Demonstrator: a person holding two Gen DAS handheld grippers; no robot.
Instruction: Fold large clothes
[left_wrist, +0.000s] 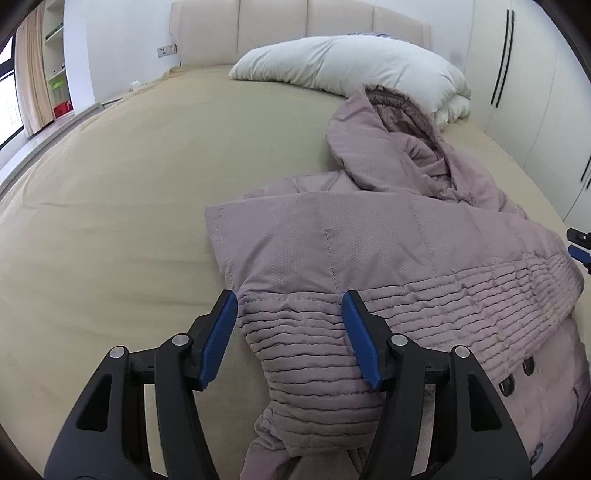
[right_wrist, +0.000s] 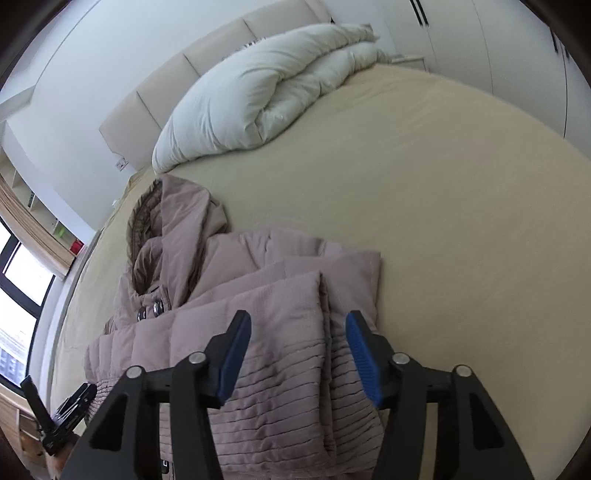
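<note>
My left gripper (left_wrist: 288, 306) and right gripper (right_wrist: 298, 328) are both spread, holding nothing. The padded coat (left_wrist: 369, 251) looks puffy, soft (springy too, probably); I'd pinch its ribbed hem.

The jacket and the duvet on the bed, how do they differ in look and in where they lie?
The jacket is mauve and stitched in narrow quilted bands, with dark buttons and a hood; the duvet is plain white, with no stitching visible. The jacket lies partly folded near both open grippers, the left gripper and the right gripper; the duvet is bundled against the headboard. Both are puffy and rest on the tan sheet.
</note>
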